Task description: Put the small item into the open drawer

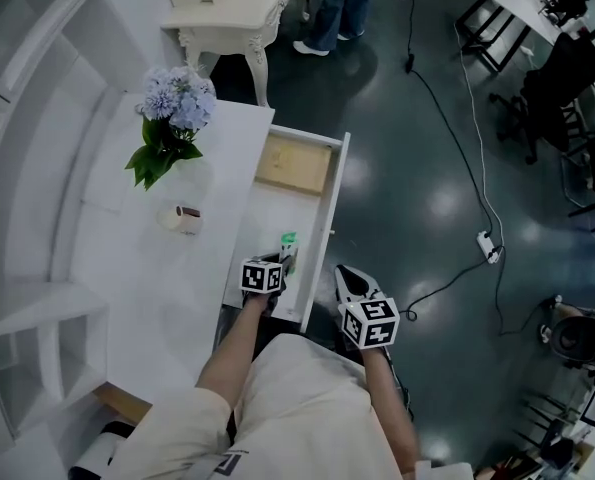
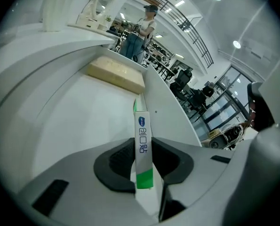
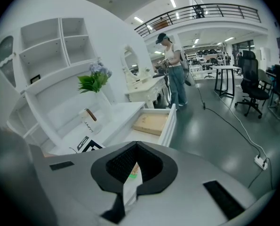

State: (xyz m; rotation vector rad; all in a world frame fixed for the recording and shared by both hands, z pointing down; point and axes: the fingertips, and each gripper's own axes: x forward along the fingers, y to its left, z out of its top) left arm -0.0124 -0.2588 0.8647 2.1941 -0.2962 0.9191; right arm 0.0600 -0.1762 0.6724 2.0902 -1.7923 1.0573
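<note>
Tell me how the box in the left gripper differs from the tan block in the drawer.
The box is slim, white and green; the block is broad, flat and tan. The box is clamped on edge in the left gripper at the drawer's near end; the block lies loose at its far end. Both are rectangular.

A large lab hall staged with home furniture: beyond the white dresser point(image 1: 127, 288) stand office chairs point(image 3: 250, 84), workbenches point(image 3: 227, 68) and a mezzanine railing point(image 3: 224, 8).

Box point(image 1: 288, 241) in left gripper point(image 1: 283, 259) over drawer point(image 1: 330, 203)
</note>
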